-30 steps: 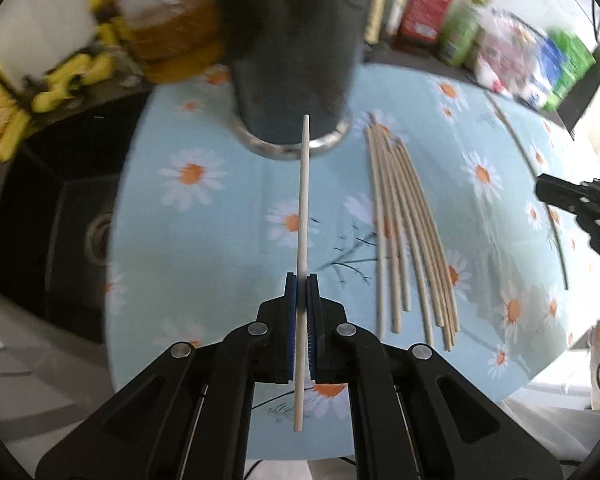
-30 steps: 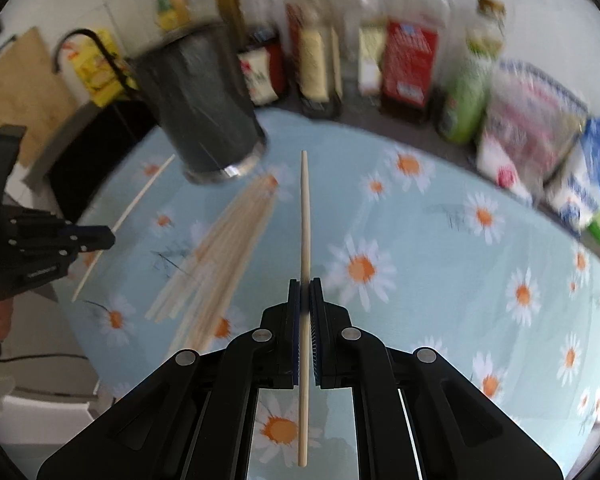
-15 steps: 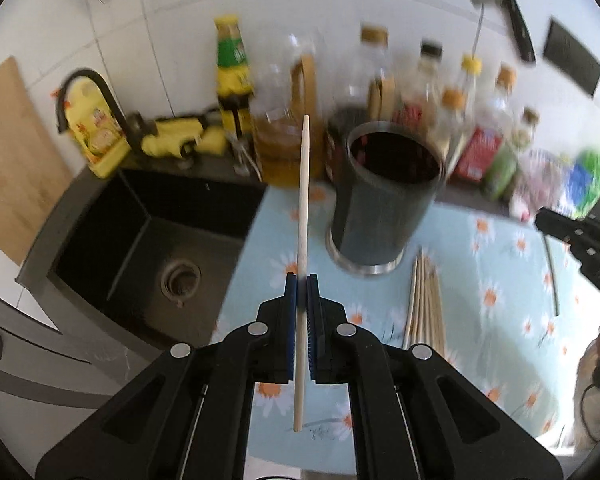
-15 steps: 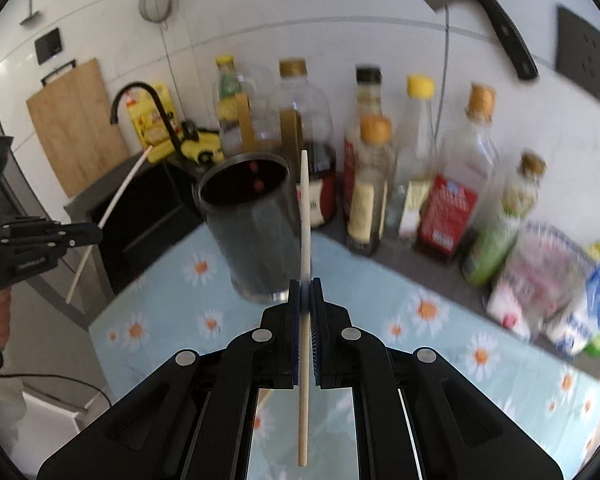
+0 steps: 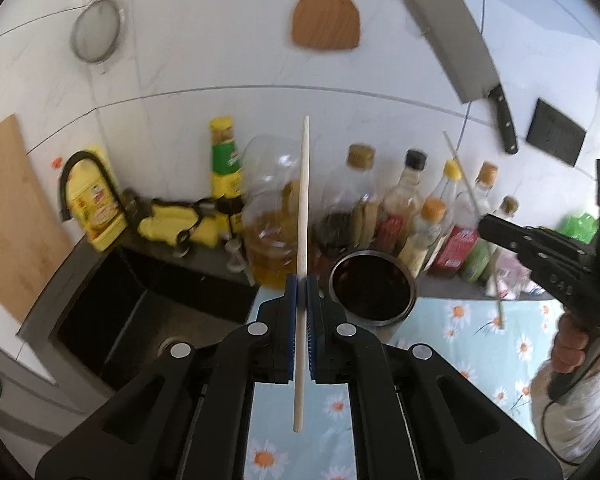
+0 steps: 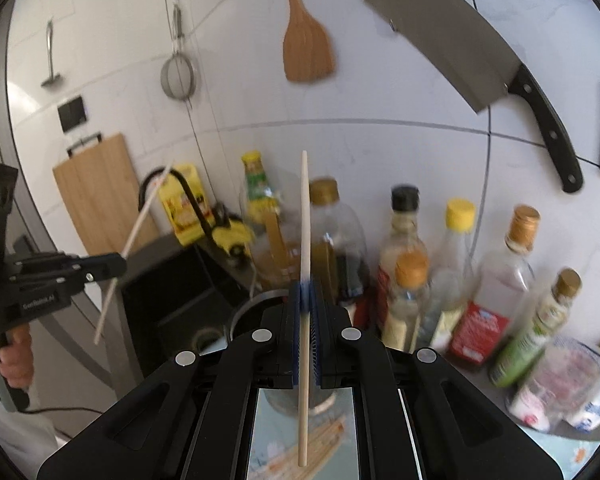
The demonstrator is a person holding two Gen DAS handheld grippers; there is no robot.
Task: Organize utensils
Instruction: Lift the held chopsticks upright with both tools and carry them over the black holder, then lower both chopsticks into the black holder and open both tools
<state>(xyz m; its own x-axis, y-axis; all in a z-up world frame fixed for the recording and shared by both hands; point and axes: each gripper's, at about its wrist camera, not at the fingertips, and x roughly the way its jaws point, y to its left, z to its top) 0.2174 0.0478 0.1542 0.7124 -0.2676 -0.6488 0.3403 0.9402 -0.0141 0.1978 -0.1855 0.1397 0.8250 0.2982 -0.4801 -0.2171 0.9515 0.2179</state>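
My left gripper (image 5: 301,284) is shut on a pale wooden chopstick (image 5: 303,216) that points up along the fingers. My right gripper (image 6: 305,290) is shut on a second chopstick (image 6: 305,240), also pointing up. The dark metal utensil holder (image 5: 372,290) stands open-topped on the table's far edge, just right of my left gripper and below it; in the right wrist view its rim (image 6: 244,312) shows just behind my fingers. Several more chopsticks (image 6: 320,436) lie on the table under my right gripper. Each gripper shows in the other's view: the right (image 5: 485,227), the left (image 6: 121,266).
A row of sauce and oil bottles (image 5: 412,216) stands against the wall behind the holder. A black sink (image 5: 140,320) lies left of the daisy tablecloth (image 5: 480,332). A cleaver (image 5: 456,48), wooden spatula (image 5: 326,20) and strainer (image 5: 96,36) hang on the wall. Packets (image 6: 560,384) sit right.
Both grippers have risen and tilted up from the table, each still holding its chopstick. The holder has dropped lower in both views, and the wall now fills them.
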